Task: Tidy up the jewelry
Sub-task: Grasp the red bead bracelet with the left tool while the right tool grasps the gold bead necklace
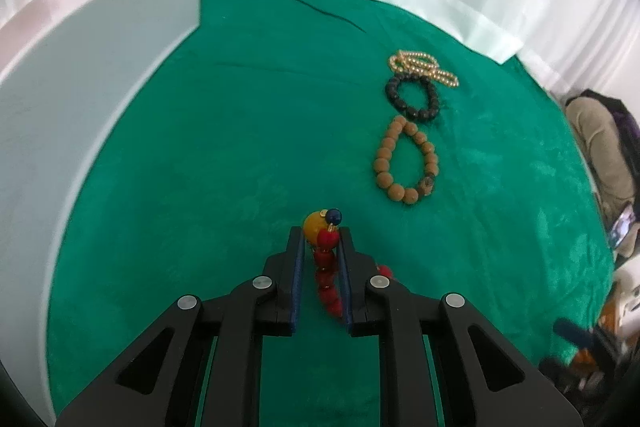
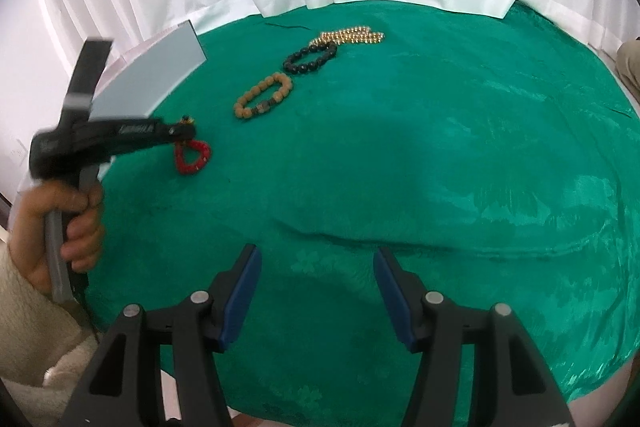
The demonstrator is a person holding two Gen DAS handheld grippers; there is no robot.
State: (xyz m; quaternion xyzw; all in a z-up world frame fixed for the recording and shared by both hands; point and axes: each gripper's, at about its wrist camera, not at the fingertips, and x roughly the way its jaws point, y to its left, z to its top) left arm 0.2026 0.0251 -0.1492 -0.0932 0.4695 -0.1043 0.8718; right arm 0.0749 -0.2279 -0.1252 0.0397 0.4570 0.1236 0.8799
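My left gripper (image 1: 320, 233) is shut on a red bead bracelet (image 1: 326, 259) with a yellow and a blue bead at its top. In the right wrist view the same bracelet (image 2: 194, 157) hangs down onto the green cloth from the left gripper (image 2: 186, 131), held by a hand at the left. A tan wooden bracelet (image 1: 406, 159), a black bead bracelet (image 1: 412, 97) and a gold bead chain (image 1: 422, 67) lie in a row further off to the right. My right gripper (image 2: 316, 267) stands open over bare green cloth with nothing between its fingers.
A pale grey box lid (image 1: 100, 67) stands along the left side of the green cloth (image 1: 240, 127). White curtains hang behind the table. Clutter and a person's clothing (image 1: 600, 147) show past the right edge.
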